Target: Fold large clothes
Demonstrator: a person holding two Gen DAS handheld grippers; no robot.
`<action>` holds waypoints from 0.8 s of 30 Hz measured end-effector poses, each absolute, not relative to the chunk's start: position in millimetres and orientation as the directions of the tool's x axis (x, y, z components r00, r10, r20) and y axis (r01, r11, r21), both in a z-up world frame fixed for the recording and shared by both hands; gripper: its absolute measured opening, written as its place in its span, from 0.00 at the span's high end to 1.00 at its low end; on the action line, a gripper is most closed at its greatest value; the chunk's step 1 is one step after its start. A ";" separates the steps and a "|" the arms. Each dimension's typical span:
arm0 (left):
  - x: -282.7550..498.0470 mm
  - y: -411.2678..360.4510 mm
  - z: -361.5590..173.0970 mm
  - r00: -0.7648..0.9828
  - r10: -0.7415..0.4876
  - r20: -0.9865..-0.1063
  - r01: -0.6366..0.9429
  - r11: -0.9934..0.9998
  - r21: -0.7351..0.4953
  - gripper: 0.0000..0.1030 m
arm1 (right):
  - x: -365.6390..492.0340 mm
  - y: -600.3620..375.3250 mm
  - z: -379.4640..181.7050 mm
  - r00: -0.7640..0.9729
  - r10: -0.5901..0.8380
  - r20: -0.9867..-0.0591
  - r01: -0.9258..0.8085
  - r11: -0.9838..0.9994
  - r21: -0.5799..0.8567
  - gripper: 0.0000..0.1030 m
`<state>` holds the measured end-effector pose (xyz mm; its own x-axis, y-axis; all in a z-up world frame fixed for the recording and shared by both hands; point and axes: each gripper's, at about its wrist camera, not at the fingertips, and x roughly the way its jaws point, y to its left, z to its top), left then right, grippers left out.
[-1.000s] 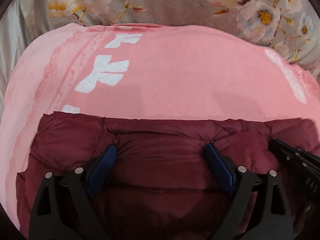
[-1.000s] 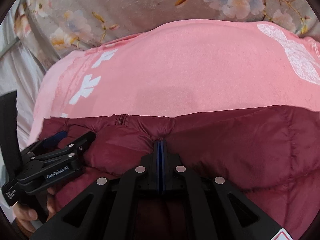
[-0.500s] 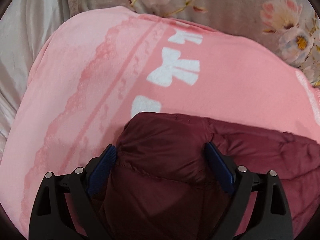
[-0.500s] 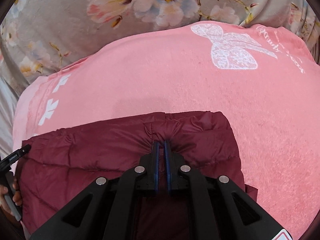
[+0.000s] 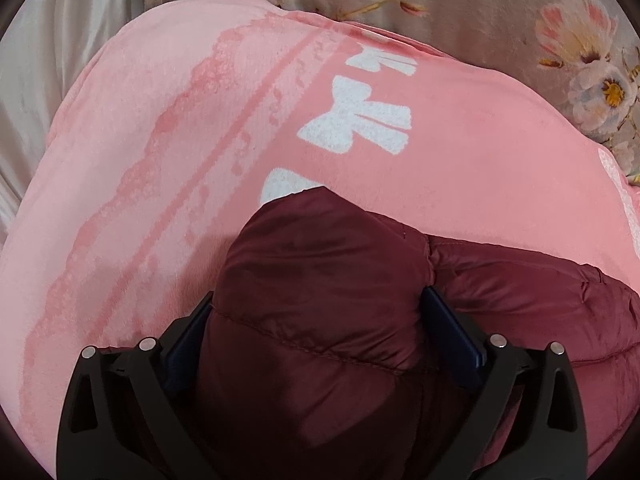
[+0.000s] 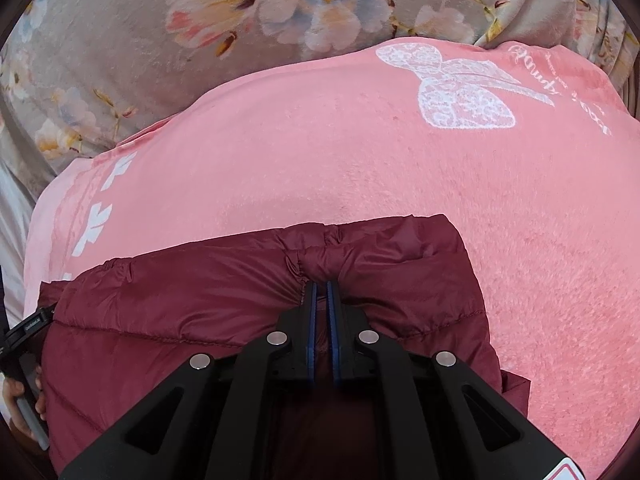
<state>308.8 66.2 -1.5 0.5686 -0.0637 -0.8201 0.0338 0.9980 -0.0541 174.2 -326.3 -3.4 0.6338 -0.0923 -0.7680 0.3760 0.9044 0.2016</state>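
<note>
Glossy quilted maroon jacket (image 6: 240, 300), fuzzy pink blanket (image 6: 360, 168), right tool (image 6: 322, 292) pinching hem

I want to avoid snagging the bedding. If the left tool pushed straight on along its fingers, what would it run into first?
The maroon jacket: a puffy fold already bulges between the left tool as its jaws are opening. Beyond that fold lies the pink blanket, though depth is hard to judge.

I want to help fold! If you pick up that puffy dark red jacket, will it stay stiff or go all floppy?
Probably floppy: the dark red jacket puckers into creases where the right gripper pinches it. Likely light and springy too; its quilted padding bulges between the left gripper's opening jaws. Its shiny shell looks slippery, so it may slide on the pink blanket.
</note>
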 end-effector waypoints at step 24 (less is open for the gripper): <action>310.4 59.1 -0.6 0.576 -0.005 -0.818 0.023 1.000 0.010 0.04 | 177.9 -314.8 0.3 0.599 -0.195 -0.777 0.401 0.913 0.080 0.95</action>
<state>310.4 59.1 -0.6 0.5755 -0.0047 -0.8178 0.0230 0.9997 0.0104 177.9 -314.8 0.3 0.5992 -0.1948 -0.7766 0.4010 0.9126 0.0805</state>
